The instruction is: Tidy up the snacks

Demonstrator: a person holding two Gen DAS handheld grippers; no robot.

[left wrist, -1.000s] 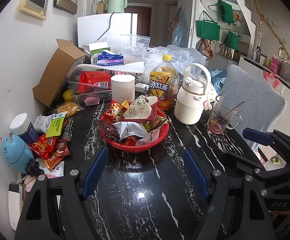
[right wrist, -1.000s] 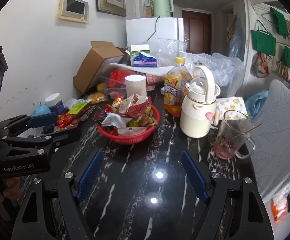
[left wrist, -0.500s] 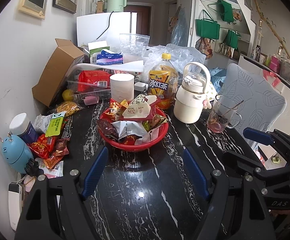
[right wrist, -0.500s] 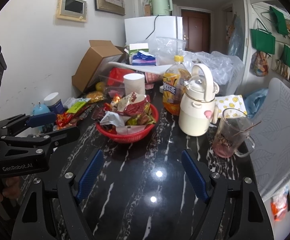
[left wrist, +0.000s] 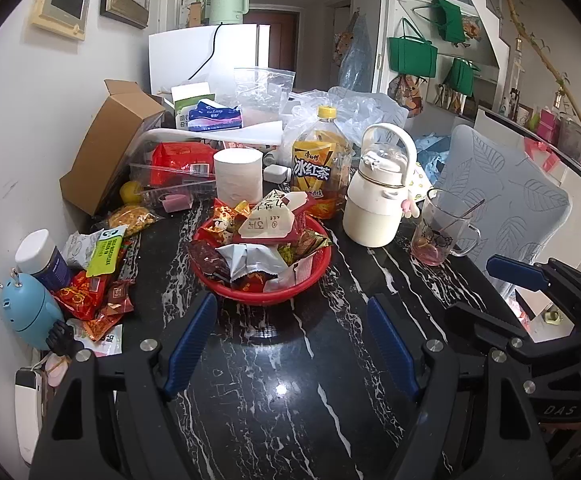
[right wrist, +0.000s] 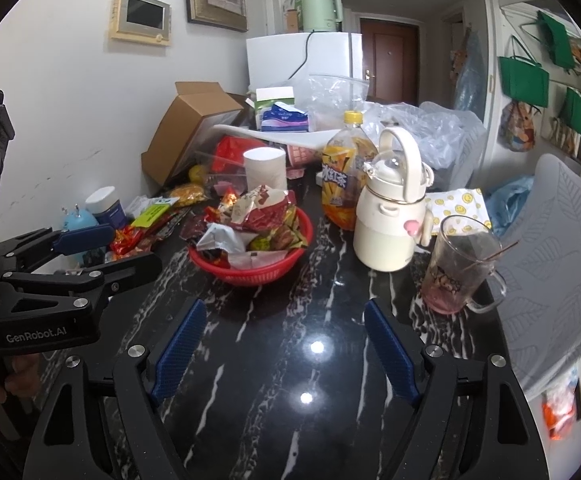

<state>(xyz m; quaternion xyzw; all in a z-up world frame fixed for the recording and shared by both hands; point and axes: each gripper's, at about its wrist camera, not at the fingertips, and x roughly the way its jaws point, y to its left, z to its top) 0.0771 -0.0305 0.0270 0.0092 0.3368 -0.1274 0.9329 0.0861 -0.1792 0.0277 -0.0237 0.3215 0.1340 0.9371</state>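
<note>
With both the left gripper (left wrist: 290, 340) and right gripper (right wrist: 282, 344) spread and empty, gathering seems unstarted: loose snack packets (left wrist: 90, 292) at nine o'clock, apparently unsorted, must be carried to the red basket (left wrist: 262, 296) at twelve o'clock.

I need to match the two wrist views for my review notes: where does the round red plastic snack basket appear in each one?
Left wrist view: the red plastic snack basket sits just left of centre, beyond the open left gripper.
Right wrist view: it sits left of centre, beyond the open right gripper.
Shared landmark: the cream-white handled kettle stands to the basket's right in both.
</note>
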